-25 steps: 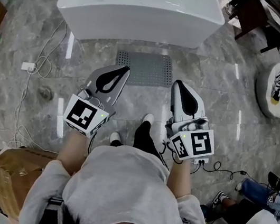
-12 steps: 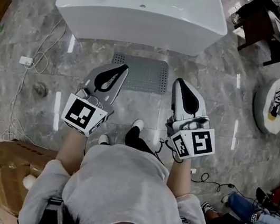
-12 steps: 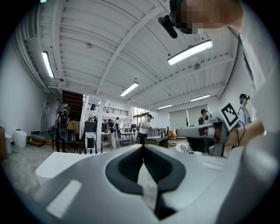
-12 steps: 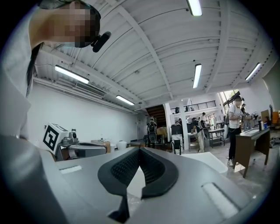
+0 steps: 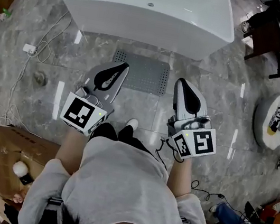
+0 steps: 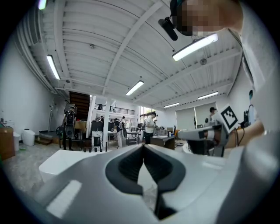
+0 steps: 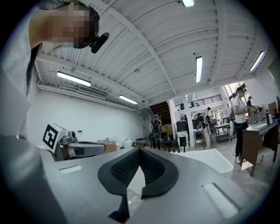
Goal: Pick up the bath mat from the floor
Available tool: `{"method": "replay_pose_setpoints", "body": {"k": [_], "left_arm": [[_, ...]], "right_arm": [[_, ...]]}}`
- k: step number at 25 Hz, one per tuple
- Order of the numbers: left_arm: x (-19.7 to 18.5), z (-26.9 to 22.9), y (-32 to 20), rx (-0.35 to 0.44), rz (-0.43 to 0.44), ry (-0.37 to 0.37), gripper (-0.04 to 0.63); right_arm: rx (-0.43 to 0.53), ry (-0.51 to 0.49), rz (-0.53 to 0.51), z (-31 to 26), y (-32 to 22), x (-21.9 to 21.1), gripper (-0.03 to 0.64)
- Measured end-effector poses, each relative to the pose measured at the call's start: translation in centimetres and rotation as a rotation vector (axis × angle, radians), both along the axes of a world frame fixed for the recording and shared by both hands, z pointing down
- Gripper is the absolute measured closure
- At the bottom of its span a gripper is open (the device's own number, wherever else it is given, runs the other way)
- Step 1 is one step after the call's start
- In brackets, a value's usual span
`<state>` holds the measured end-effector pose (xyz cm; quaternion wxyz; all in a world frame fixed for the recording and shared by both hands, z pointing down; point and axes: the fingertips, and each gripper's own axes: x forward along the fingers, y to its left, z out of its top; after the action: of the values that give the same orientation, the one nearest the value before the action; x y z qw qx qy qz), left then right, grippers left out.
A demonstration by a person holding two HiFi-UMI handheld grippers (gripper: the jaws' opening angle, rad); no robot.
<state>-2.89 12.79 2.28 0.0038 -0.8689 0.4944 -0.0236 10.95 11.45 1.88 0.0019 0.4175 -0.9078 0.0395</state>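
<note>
Holding both tools level at mid-frame, we keep the left gripper (image 5: 122,68) clenched on nothing, and the right gripper (image 5: 180,84) is likewise closed and empty. Just beyond their tips, at upper centre, the grey perforated rubber bath mat (image 5: 146,75) lies flat on the glossy grey marbled stone floor (image 5: 216,74). It sits just in front of the white rectangular bathtub (image 5: 146,13) along the top. We judge the mat light and floppy, perhaps clinging to the stone, so we would pinch a near corner and peel upward.
</note>
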Motion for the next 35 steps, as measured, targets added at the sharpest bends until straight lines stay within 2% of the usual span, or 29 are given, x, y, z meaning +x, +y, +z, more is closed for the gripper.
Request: {"method": "replay_pose_setpoints", "body": {"k": [8,14,35], "left_arm": [[1.0,0.6,-1.1,-0.020,-0.019,-0.023,0.595],[2.1,0.7,-2.3,-0.027,-0.002,-0.031,0.595],[-1.3,1.4,-12.0,-0.034,0.078,-0.026,0.595]], "right_arm": [[-0.013,-0.017,-0.007,0.9,-1.6,1.4,0.618],[-0.014,-0.016,0.003,1.0,-2.8,2.2,0.618],[-0.030,0.005,0.103,1.4,-11.1,-0.8,0.618]]}}
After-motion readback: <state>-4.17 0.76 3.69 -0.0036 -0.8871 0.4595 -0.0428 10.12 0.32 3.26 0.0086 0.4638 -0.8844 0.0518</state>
